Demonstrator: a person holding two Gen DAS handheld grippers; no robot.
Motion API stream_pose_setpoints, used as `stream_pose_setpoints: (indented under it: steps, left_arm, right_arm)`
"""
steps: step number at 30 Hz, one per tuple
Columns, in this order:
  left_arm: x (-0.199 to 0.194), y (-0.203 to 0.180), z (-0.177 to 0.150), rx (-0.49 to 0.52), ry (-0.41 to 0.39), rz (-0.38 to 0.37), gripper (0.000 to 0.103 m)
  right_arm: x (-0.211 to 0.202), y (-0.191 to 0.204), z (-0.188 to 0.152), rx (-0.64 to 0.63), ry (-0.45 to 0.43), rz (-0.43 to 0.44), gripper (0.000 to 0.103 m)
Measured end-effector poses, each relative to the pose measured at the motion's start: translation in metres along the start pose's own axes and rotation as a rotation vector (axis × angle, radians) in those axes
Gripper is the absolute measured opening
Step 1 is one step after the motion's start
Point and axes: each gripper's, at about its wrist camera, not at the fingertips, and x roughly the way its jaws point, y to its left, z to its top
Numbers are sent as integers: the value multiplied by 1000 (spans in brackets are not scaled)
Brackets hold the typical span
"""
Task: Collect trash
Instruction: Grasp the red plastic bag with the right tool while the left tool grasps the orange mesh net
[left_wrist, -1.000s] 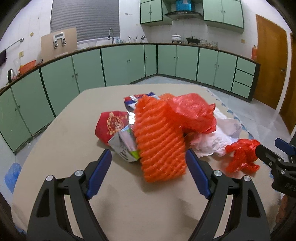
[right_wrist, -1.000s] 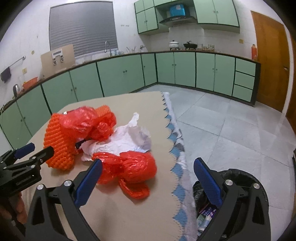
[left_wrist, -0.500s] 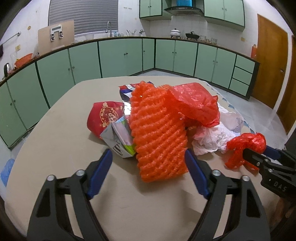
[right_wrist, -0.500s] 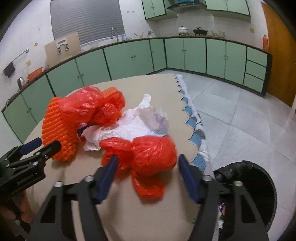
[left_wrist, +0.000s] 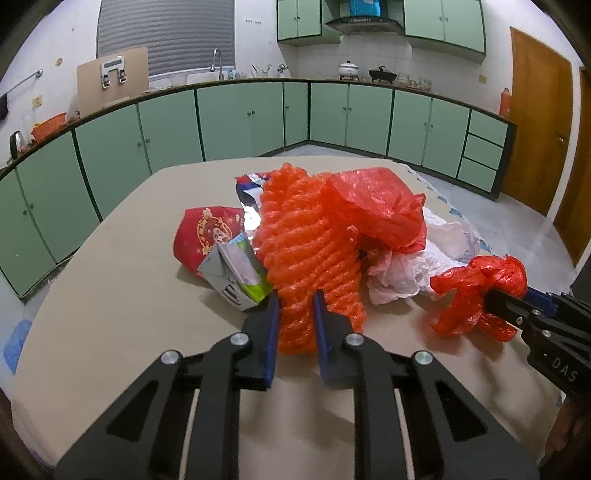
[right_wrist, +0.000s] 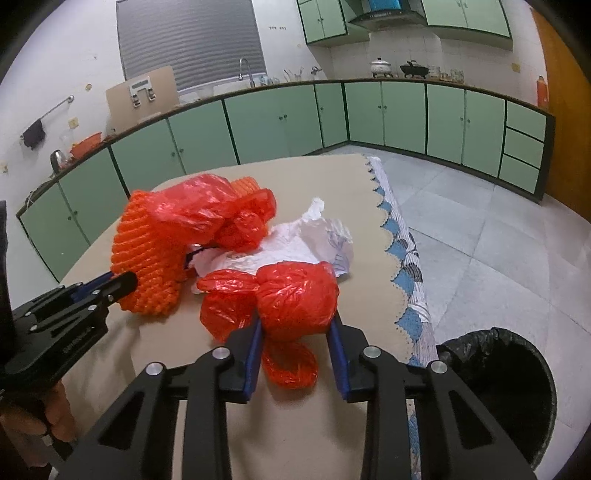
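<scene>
Fingers (left_wrist: 271, 332) of both grippers clamp trash on the table (left_wrist: 110, 295).
Left gripper (left_wrist: 295, 325) pinches orange foam netting (left_wrist: 310, 251); right gripper (right_wrist: 295, 350) squeezes a red bag (right_wrist: 295, 299). Both were wide apart a second ago.

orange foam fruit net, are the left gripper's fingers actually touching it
Touching: in the left wrist view the left gripper has its blue pads pressed into the orange foam fruit net, pinching it narrow.

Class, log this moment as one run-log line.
left claw: shut on orange foam net | right claw: shut on red bag | bin: beside table
</scene>
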Motion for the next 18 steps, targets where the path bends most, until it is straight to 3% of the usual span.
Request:
stream_pose_setpoints:
  steps: [18]
  left_arm:
    - [-60, 7, 6, -18, -83, 7, 12]
  right_arm:
    - [-44, 4, 5, -3, -77, 26, 31]
